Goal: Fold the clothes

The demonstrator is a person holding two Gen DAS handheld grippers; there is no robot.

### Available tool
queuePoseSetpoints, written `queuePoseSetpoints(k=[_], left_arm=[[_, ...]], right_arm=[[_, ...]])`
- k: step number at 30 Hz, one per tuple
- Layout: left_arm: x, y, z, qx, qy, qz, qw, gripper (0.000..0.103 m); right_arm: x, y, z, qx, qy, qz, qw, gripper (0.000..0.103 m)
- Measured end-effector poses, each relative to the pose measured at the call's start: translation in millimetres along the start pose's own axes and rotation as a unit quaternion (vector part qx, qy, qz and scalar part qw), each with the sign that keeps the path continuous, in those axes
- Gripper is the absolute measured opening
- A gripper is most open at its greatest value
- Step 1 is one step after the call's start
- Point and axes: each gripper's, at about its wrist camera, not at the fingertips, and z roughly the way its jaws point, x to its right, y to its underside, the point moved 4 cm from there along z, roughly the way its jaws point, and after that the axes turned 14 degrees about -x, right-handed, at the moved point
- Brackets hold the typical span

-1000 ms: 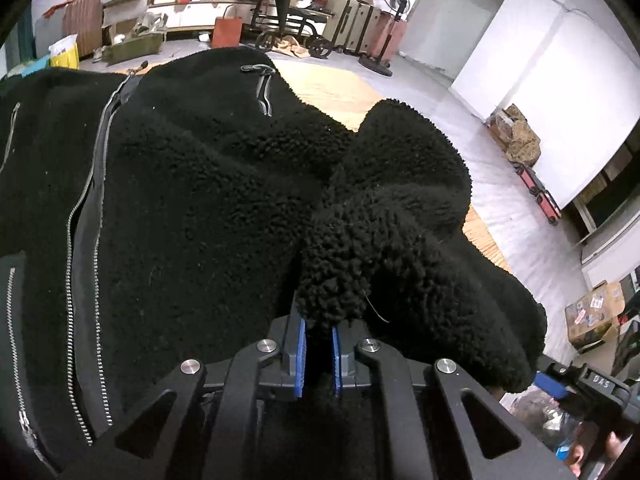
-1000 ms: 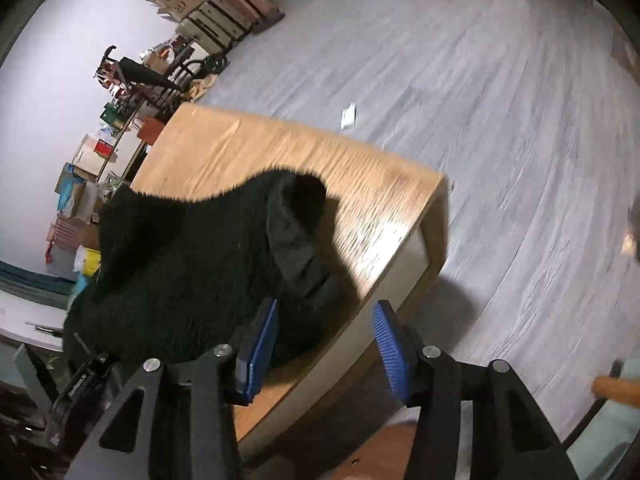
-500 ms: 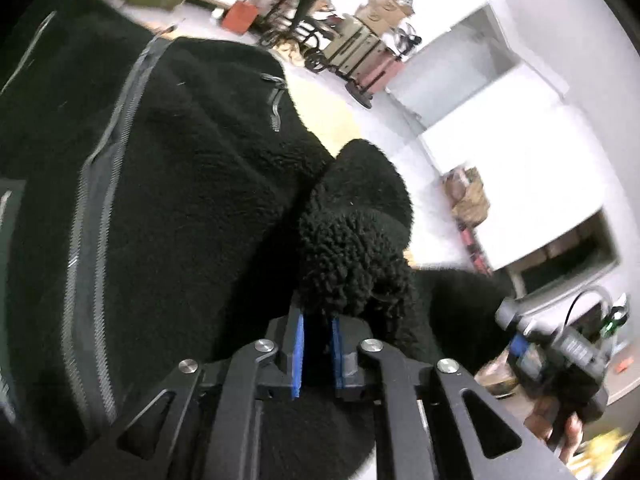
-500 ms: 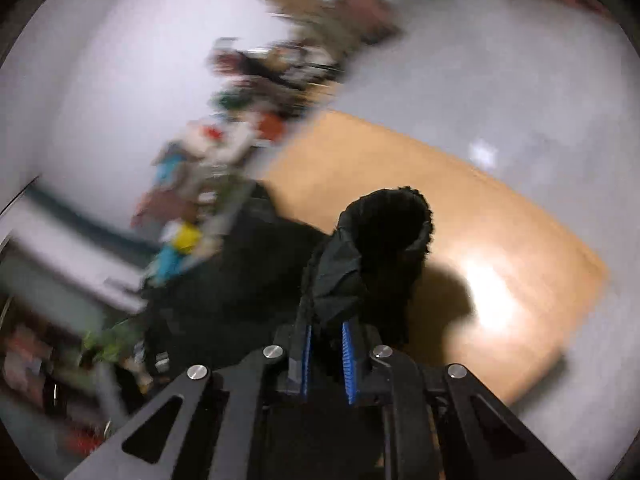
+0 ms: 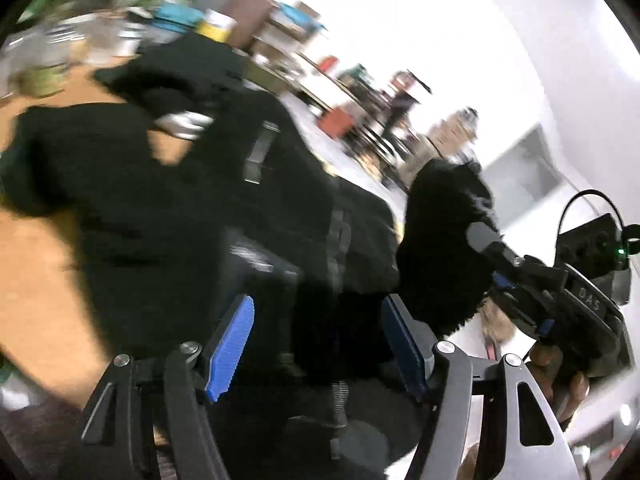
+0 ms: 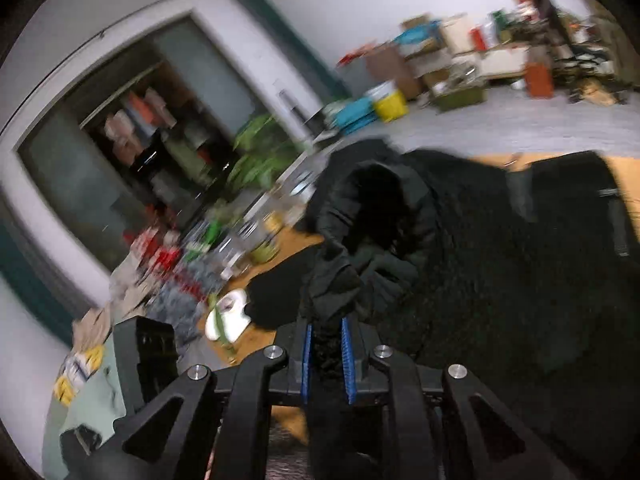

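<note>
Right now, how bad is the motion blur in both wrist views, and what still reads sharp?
Left wrist view: heavy smear across the black fleece jacket and wooden table; only the opening left gripper is crisp. Right wrist view: shelves and clutter streaked, the jacket softer, the right gripper sharp, pinching black fabric. Fisheye bends the edges of both.

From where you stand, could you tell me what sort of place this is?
Probably a cluttered storeroom or workshop used for recording: stacked boxes and crates along the wall, a glass-fronted cabinet of supplies, and a black fleece jacket on a wooden table.
</note>
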Motion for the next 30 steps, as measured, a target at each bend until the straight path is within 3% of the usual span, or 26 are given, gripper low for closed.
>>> queuePoseSetpoints(k=[2, 4, 5, 6, 7, 9, 11, 13, 15, 17, 21, 24, 27, 29, 30], left_arm=[[-19, 1, -1, -0.002, 0.008, -0.022, 0.9997, 0.068], [-35, 2, 3, -0.01, 0.01, -0.045, 0.9989, 0.068], [-39, 2, 9, -0.017, 0.006, -0.05, 0.9986, 0.068], [-42, 2, 16, -0.025, 0.003, -0.054, 0.9982, 0.068], [-43, 2, 21, -0.034, -0.003, -0.055, 0.9979, 0.068], [-42, 3, 32, -0.052, -0.013, -0.053, 0.9971, 0.068], [-42, 2, 41, -0.063, -0.017, -0.049, 0.9967, 0.068], [-41, -2, 51, -0.069, -0.018, -0.049, 0.9962, 0.068], [-41, -5, 61, -0.07, -0.026, -0.052, 0.9958, 0.068], [-36, -8, 72, -0.079, -0.036, -0.043, 0.9953, 0.068], [-21, -12, 98, -0.102, -0.064, -0.013, 0.9927, 0.068], [-15, -24, 121, -0.116, -0.111, -0.01, 0.987, 0.068], [-25, -36, 149, -0.137, -0.159, -0.054, 0.9763, 0.068], [-27, -38, 156, -0.139, -0.167, -0.063, 0.974, 0.068], [-25, -38, 154, -0.131, -0.169, -0.059, 0.9751, 0.062]], right_arm=[[-3, 1, 30, -0.036, -0.015, 0.005, 0.999, 0.014], [11, 6, 57, -0.068, 0.01, 0.015, 0.997, 0.017], [20, 9, 70, -0.086, 0.025, 0.023, 0.996, 0.022], [29, 13, 80, -0.103, 0.035, 0.031, 0.994, 0.033], [38, 20, 82, -0.118, 0.029, 0.044, 0.992, 0.05], [56, 33, 83, -0.145, 0.016, 0.067, 0.987, 0.051], [73, 47, 61, -0.142, 0.005, 0.079, 0.987, 0.052], [94, 60, 30, -0.114, 0.02, 0.098, 0.988, 0.068], [121, 71, -6, -0.072, 0.065, 0.132, 0.986, 0.069], [154, 86, -42, -0.038, 0.144, 0.174, 0.973, 0.069], [210, 130, -83, -0.055, 0.326, 0.248, 0.911, 0.07], [233, 164, -97, -0.06, 0.336, 0.304, 0.889, 0.07], [244, 192, -99, -0.059, 0.282, 0.359, 0.888, 0.069], [250, 204, -101, -0.041, 0.232, 0.383, 0.893, 0.068], [253, 206, -102, -0.022, 0.214, 0.394, 0.894, 0.068]])
